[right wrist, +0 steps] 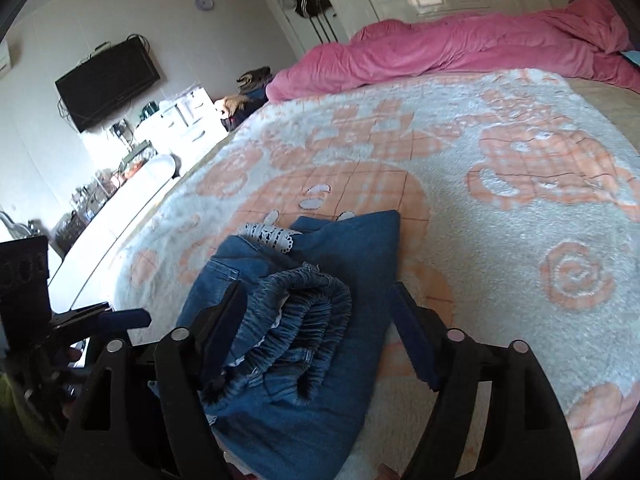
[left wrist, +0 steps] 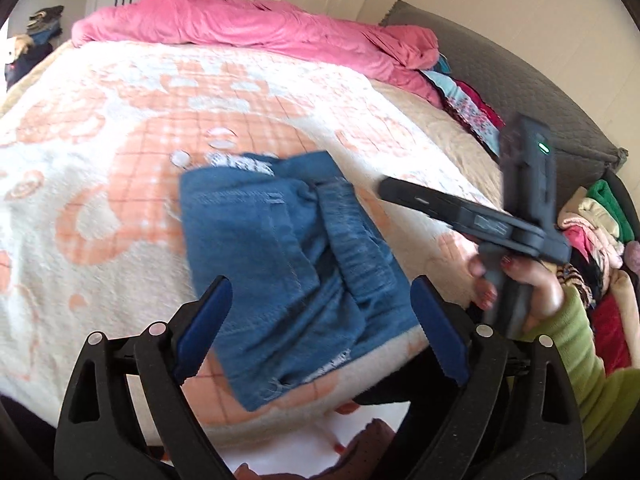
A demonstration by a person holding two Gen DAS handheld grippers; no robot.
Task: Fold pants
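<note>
Blue-padded left gripper (left wrist: 322,322) and right gripper (right wrist: 318,328), both spread wide and empty, straddle the folded denim pants (left wrist: 280,264) on the blanket (left wrist: 120,128), long axis running away from both.

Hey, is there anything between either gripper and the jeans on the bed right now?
Nothing visible. The folded jeans lie directly ahead of the open left gripper and the open right gripper on the blanket.

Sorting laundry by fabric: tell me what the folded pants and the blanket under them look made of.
Folded pants: blue denim, by the faded weave, visible stitching and gathered elastic waistband; white lace trim shows at the far end.
Blanket: probably plush fleece, with a fuzzy matte pile and a peach-and-white pattern; the fibre itself cannot be told.
</note>
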